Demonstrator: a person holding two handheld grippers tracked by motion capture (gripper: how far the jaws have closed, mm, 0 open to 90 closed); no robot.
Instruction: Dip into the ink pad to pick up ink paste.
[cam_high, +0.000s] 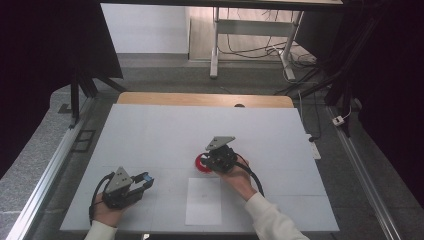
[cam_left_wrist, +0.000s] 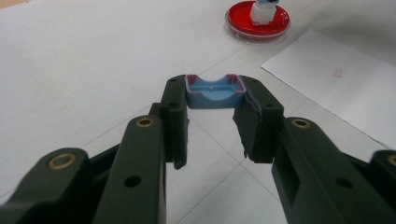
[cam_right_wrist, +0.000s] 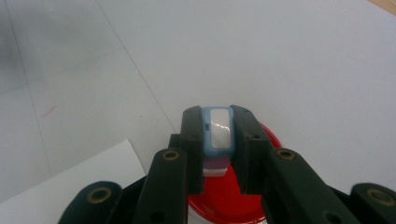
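Your left gripper (cam_left_wrist: 214, 100) pinches a blue plastic cap (cam_left_wrist: 215, 92), short of the round red dish (cam_left_wrist: 257, 21); your right gripper (cam_right_wrist: 218, 135) clamps a blue-and-white block (cam_right_wrist: 218, 130) above it.

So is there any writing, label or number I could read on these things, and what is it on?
None can be read.
White sheet of paper: one small pinkish mark, too faint to tell whether it is text.
Blue cap in the left gripper: no writing.
Blue and white piece in the right gripper, above the red dish: a blank glossy white face.
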